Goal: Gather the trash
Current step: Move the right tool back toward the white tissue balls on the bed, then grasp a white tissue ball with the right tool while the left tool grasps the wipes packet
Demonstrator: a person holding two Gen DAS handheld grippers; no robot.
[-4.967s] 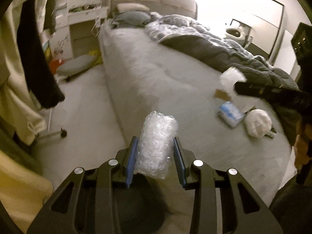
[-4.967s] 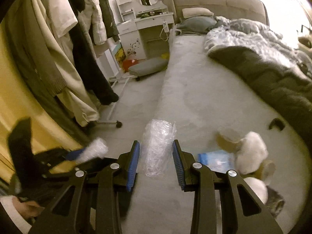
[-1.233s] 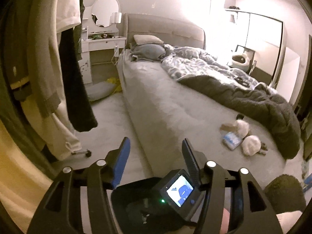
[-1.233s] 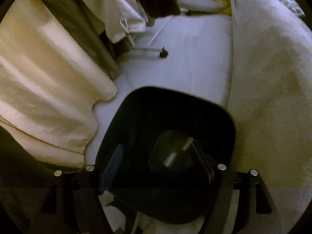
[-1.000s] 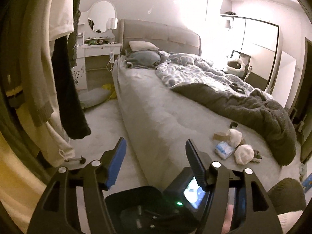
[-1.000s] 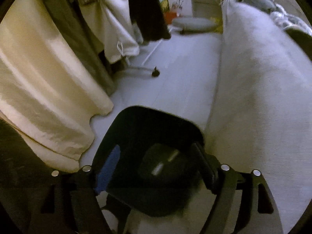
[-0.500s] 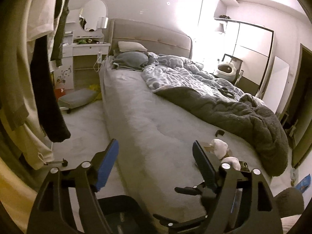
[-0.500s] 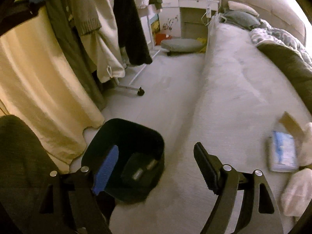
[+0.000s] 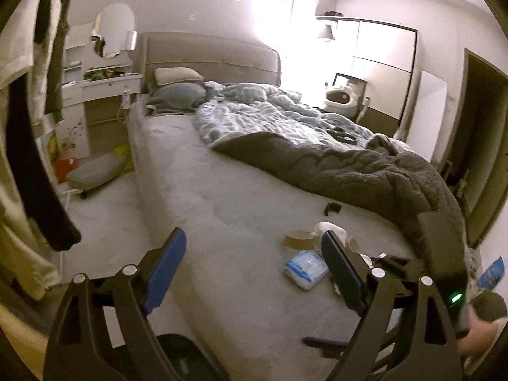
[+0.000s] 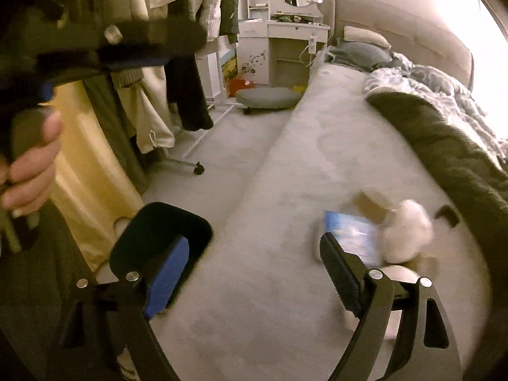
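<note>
Hovering above the grey bed (image 9: 241, 197), the left hand-held gripper (image 9: 254, 270) has its blue-padded jaws spread wide with nothing between them, and the right hand-held gripper (image 10: 254, 273) is equally wide and empty. Trash lies on the mattress near the foot, beside the dark blanket (image 9: 365, 171): a blue-and-white plastic packet (image 9: 306, 265) whose printing is too blurred to read, a brown cardboard piece (image 9: 298, 240) just behind it, and crumpled white tissue (image 10: 406, 235) touching the packet's far side. A small black object (image 9: 331, 208) sits apart, closer to the blanket. On the floor against the bed stands the black trash bin (image 10: 158, 238).
</note>
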